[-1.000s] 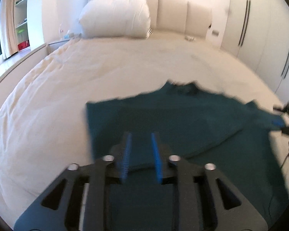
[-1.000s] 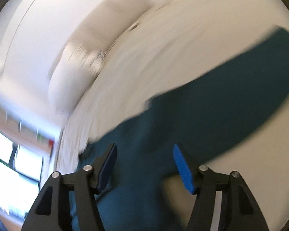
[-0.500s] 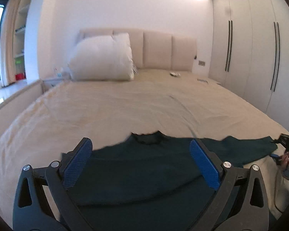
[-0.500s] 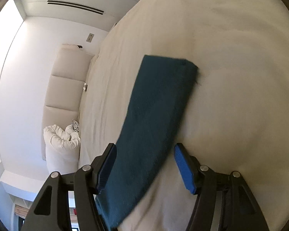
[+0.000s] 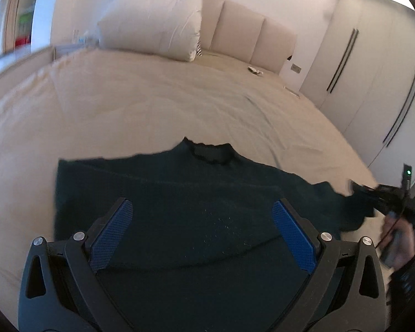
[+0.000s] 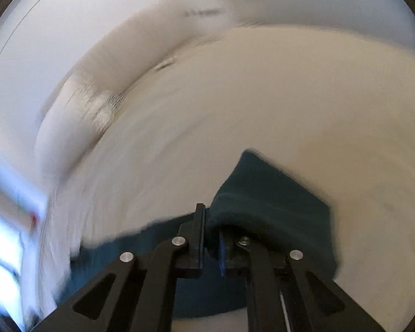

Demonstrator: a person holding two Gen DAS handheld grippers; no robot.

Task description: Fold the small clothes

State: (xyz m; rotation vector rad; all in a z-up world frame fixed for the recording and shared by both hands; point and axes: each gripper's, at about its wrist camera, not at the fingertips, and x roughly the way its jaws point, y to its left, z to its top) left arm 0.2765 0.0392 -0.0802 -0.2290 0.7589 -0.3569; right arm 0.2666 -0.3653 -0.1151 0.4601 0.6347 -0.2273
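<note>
A dark teal sweater (image 5: 196, 207) lies flat on the cream bed (image 5: 152, 105), neck hole away from me. Its left side looks folded over the body. My left gripper (image 5: 202, 229) is open and empty, hovering over the sweater's middle. My right gripper (image 6: 211, 238) is shut on the sweater's right sleeve (image 6: 262, 202), which drapes over the fingers; that view is motion-blurred. In the left wrist view the right gripper (image 5: 384, 196) shows at the far right, holding the sleeve end up.
A large white pillow (image 5: 152, 25) leans on the padded headboard (image 5: 249, 36) at the far end. White wardrobe doors (image 5: 373, 83) line the right side. A small object (image 5: 256, 70) lies near the headboard.
My right gripper closed on the sleeve and is lifting it, moving fast. My left gripper, shut on the sweater a second ago, opened and stays open above it.
</note>
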